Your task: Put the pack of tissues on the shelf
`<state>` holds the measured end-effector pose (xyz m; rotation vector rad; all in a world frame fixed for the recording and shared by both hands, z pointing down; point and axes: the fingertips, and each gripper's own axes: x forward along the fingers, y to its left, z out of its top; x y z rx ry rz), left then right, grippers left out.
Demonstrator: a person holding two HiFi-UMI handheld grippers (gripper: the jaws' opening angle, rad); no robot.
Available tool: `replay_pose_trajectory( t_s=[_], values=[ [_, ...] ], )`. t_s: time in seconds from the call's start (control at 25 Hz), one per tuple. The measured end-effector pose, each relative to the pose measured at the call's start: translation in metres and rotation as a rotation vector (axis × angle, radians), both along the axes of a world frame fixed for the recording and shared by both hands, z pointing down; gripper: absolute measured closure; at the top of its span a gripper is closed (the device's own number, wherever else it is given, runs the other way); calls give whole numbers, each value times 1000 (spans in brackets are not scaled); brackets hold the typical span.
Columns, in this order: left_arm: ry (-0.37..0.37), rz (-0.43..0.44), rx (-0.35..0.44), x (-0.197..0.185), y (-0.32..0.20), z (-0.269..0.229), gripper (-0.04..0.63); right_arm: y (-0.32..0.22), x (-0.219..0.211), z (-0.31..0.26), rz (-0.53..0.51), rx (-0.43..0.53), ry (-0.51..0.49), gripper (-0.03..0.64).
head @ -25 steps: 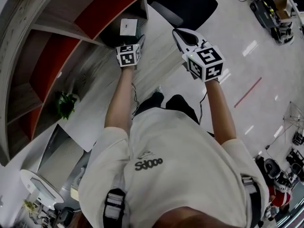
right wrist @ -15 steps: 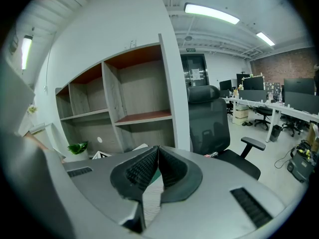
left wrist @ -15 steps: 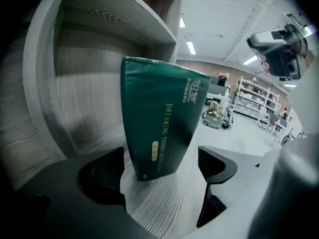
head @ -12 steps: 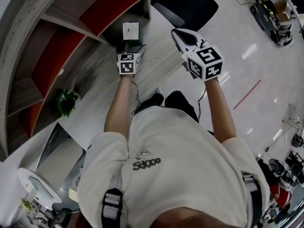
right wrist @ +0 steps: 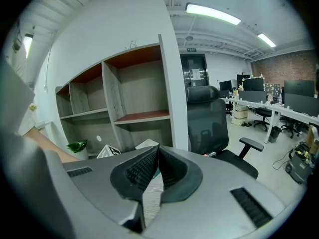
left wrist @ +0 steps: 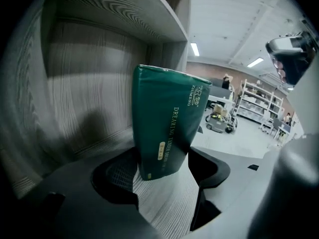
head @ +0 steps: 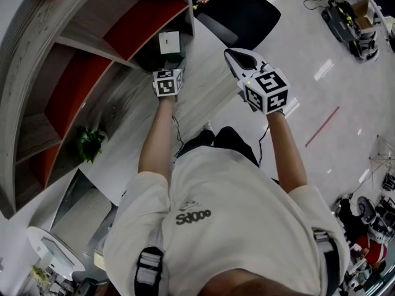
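The pack of tissues [left wrist: 167, 118] stands upright on the shelf [left wrist: 94, 98] board, as the task asks. The left gripper [left wrist: 162, 158] jaws have just been closing and appear to clamp its sides. The right gripper [right wrist: 157, 156] is closed and empty. This fits either seating or regripping.

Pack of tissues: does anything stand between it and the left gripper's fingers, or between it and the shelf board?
Nothing visible does. The pack of tissues already stands on the shelf board, directly between the fingers of the left gripper, which have just been closing around it. Whether they press on it yet is unclear.
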<state>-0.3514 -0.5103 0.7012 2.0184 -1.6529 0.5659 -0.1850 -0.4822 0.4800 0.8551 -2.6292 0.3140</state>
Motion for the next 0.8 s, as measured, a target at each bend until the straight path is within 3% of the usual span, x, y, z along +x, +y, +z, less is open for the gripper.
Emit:
replay_pose_trajectory(
  t_s=[0.4,0.64,0.8],
  values=[
    [8,-93,-8,-7,-76,-2,264,-23,23,6,78,-33,-4,611],
    [47,-227,-18,-22,-102,-3,264,-29,36,13,102,-40,21,611],
    [48,-253,-40,-23,-112,-2,264,-34,46,18,123,-55,24,611]
  ],
)
